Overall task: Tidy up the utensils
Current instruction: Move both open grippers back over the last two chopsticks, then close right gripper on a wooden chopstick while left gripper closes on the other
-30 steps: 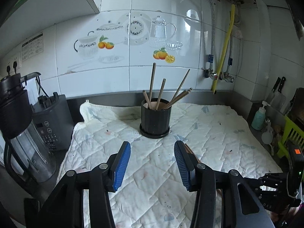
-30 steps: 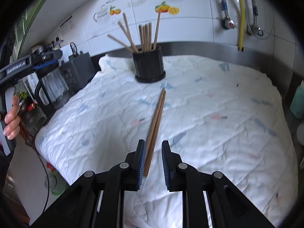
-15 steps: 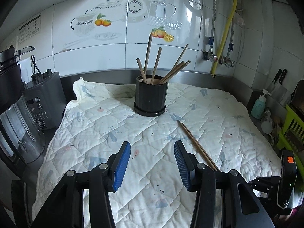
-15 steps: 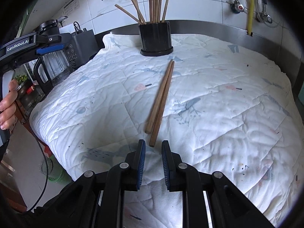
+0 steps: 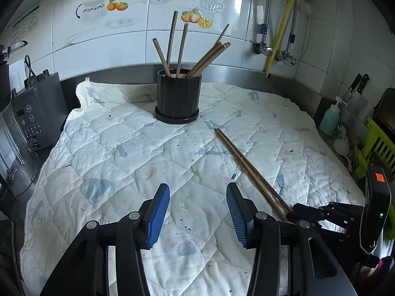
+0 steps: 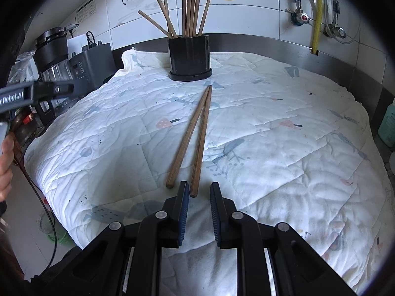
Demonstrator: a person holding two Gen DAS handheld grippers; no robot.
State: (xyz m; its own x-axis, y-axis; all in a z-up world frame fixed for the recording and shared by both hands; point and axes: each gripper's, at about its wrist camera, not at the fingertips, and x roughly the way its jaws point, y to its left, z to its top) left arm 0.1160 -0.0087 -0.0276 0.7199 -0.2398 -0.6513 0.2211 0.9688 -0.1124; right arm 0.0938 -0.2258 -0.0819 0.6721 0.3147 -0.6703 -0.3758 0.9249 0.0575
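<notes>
Two brown wooden chopsticks (image 6: 197,135) lie on the white quilted cloth (image 6: 284,148), pointing toward a black utensil holder (image 6: 189,56) that holds several upright chopsticks. They also show in the left wrist view (image 5: 249,167), right of centre, with the holder (image 5: 177,98) behind. My right gripper (image 6: 199,191) is partly open and empty, just behind the chopsticks' near ends. My left gripper (image 5: 197,194) is wide open and empty above the cloth, left of the chopsticks. The right gripper's tips show in the left wrist view (image 5: 296,212).
A grey blender and base (image 5: 32,120) stand at the cloth's left edge. A teal soap bottle (image 5: 330,120), knives and a green rack (image 5: 377,148) stand at the right. The tiled wall with pipes (image 5: 281,29) is behind the holder.
My right gripper has let go of the two chopsticks and drawn back; they now lie on the cloth, slightly spread. My left gripper has drawn back and tilted down.
</notes>
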